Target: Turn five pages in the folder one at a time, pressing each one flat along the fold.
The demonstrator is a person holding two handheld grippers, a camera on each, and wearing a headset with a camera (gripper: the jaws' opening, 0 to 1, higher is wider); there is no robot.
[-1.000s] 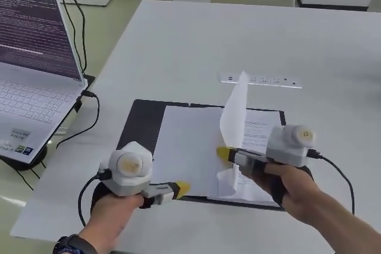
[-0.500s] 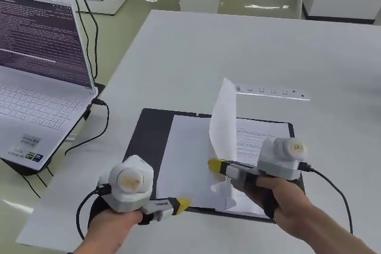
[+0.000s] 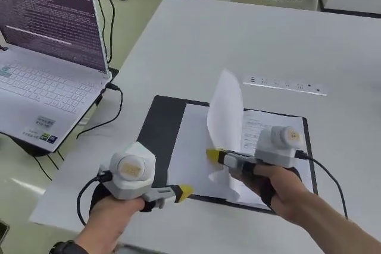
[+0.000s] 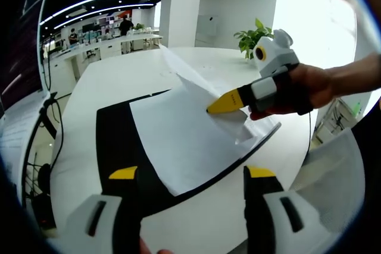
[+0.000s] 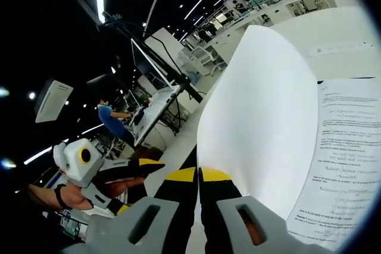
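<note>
A black folder lies open on the white surface. Flat within it are a blank sheet on the left and a printed sheet on the right. Between them one page is raised upright and bowed. Its lower edge is clamped between the closed jaws of the right gripper, which are seen pressed together in the right gripper view. The left gripper is held over the surface just off the folder's near edge. Its jaws are spread wide and hold nothing, as seen in the left gripper view. The folder's near right corner is hidden behind the hand. The print is too small to read. A power strip lies beyond the folder, and a laptop is cut off at the left.
</note>
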